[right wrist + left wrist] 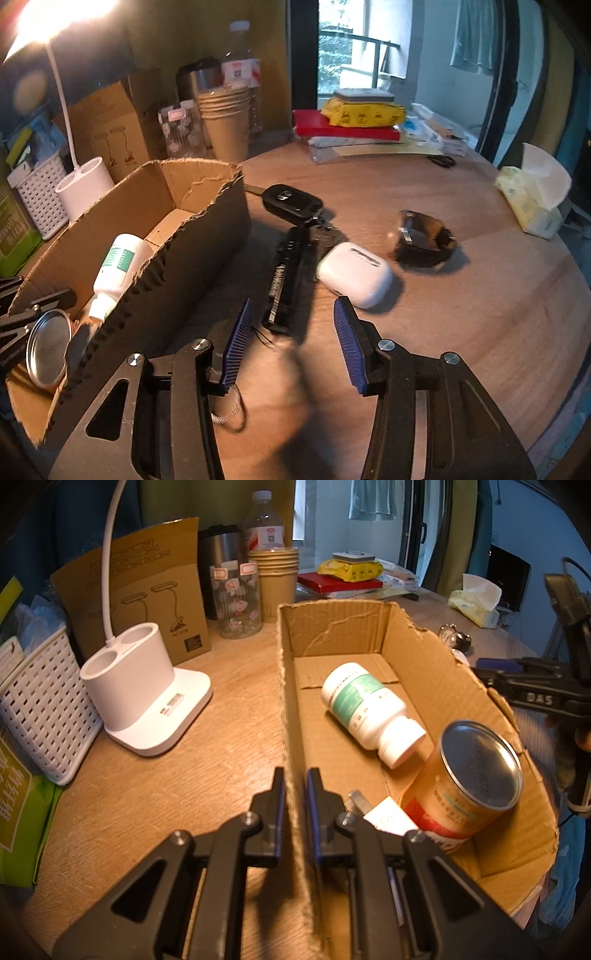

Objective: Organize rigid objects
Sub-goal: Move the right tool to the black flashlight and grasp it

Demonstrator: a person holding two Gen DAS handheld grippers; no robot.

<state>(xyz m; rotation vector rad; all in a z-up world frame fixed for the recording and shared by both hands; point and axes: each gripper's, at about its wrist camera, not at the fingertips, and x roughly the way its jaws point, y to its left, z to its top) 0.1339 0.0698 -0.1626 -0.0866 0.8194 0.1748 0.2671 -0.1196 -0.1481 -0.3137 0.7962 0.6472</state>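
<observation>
Left hand-held gripper [295,794]: clamped shut on the left wall of the cardboard box [286,701]. Inside the box lie a white pill bottle [369,707] and a tin can [469,779], tilted.

Right hand-held gripper [291,343]: jaws apart, empty, above the desk [480,295]. Just beyond its fingertips lie a black flashlight [284,280] and a white earbud case [354,273], beside the box's right wall.

A white plastic pill bottle [371,710] and a round metal-topped tin [469,779] lay in the open cardboard box [436,672]; right of it, on the wooden bench [461,295], lay a white earbud case [354,275].
</observation>
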